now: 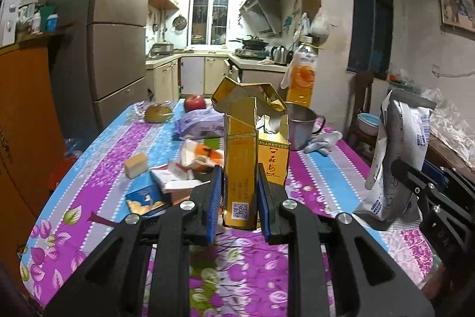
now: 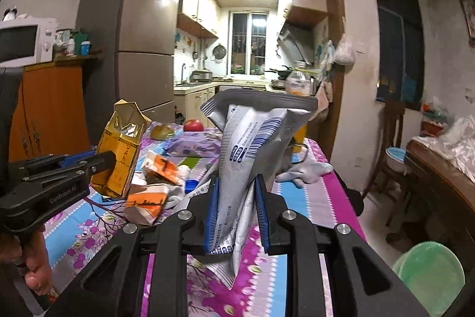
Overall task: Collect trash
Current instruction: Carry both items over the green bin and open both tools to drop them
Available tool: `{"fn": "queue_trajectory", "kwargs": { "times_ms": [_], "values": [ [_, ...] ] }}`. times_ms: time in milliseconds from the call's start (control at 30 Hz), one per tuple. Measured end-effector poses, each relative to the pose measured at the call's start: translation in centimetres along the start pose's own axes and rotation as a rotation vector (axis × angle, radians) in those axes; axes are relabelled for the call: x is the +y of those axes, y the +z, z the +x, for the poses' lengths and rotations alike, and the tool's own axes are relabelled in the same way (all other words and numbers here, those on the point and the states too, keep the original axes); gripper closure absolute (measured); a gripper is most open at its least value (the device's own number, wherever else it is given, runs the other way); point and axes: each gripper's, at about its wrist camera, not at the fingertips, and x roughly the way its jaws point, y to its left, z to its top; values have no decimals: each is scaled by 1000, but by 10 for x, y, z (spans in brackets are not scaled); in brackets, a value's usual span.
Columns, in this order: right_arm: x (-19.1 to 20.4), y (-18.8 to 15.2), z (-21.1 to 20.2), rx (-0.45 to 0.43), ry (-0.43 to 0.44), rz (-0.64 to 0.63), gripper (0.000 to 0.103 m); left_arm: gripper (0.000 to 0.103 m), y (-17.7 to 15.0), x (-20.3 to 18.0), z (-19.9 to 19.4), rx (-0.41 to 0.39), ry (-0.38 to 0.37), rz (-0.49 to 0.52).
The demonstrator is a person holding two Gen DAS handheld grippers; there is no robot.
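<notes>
Left gripper [image 1: 240, 195] clamps an opened yellow cardboard cigarette box [image 1: 240, 168] upright, and right gripper [image 2: 236, 213], at 3 o'clock, pinches a crumpled grey-white foil pouch [image 2: 252, 144], both lifted clear of the floral tablecloth [image 1: 124, 150], presumably for binning.

The yellow carton [image 1: 240, 168] bears the word "CIGARETTES" along a band on its side, with large Chinese characters below it that I cannot make out, and a QR code near its bottom edge. The left gripper [image 2: 108, 161] carries "CenRobot.AI" in pale letters on its black body. The grey pouch [image 2: 252, 144] shows a barcode and lines of small print, too small and blurred to read. The bottle [image 1: 301, 73] has a label whose writing is illegible.
</notes>
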Motion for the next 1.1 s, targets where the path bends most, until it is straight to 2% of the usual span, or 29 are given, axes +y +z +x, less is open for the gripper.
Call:
{"fn": "queue_trajectory", "kwargs": {
  "times_ms": [333,633,1100],
  "values": [
    [-65,1,-45,-18,-119,47,78,82,6,-59,-1,-12,-100,52],
    [-132,-7,-85,0,-242,82,78,82,7,-134,-3,-9,-226,116],
    [-273,-38,-137,107,-412,171,78,82,-9,-261,15,88,-460,231]
  ]
}}
